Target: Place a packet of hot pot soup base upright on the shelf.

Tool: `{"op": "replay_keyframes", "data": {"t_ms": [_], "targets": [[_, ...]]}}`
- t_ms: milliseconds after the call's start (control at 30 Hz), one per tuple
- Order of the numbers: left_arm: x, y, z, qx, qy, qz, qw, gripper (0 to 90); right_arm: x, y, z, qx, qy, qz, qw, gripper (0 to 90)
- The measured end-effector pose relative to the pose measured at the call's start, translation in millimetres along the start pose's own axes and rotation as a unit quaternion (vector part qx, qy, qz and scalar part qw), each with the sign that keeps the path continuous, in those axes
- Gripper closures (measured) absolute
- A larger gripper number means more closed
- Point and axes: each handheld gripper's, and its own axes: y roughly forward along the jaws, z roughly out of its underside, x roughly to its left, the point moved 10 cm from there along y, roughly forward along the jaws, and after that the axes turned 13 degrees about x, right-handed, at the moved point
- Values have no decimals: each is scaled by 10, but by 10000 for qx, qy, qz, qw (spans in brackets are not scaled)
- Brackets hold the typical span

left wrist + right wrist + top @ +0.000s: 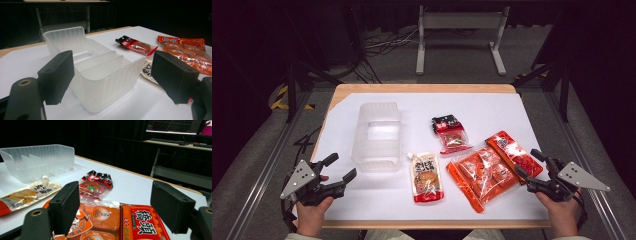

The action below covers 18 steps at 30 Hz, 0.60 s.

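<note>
1. Dark room surrounds a wooden table (422,88) under a white sheet, centre of the high view.
2. Clear divided plastic bin (377,134) stands left of centre.
3. Large orange snack bag (482,176) lies lower right, a red packet (513,152) touching it.
4. Sauce pouch (427,177) and small black-red packet (450,133) lie mid-frame.
5. Left gripper (343,168), lower left, and right gripper (528,164), lower right, both gape, holding nothing.

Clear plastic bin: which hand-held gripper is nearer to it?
Left. The left hand-held gripper sits open just beside the clear plastic bin; the right hand-held gripper is across the snack packets.
</note>
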Motion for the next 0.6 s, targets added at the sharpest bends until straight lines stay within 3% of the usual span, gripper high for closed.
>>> {"op": "replay_keyframes", "data": {"t_ms": [300,467,600], "targets": [[-7,16,4,14,36,-47,10000,198,-30,-7,-11,55,10,28,10000,248],[-4,29,-2,14,36,-45,10000,198,-116,-30,-37,62,88,92,9999,259],[-5,45,9,37,1,-57,10000,197,-205,-40,-35,216,144,126,9996,259]]}}
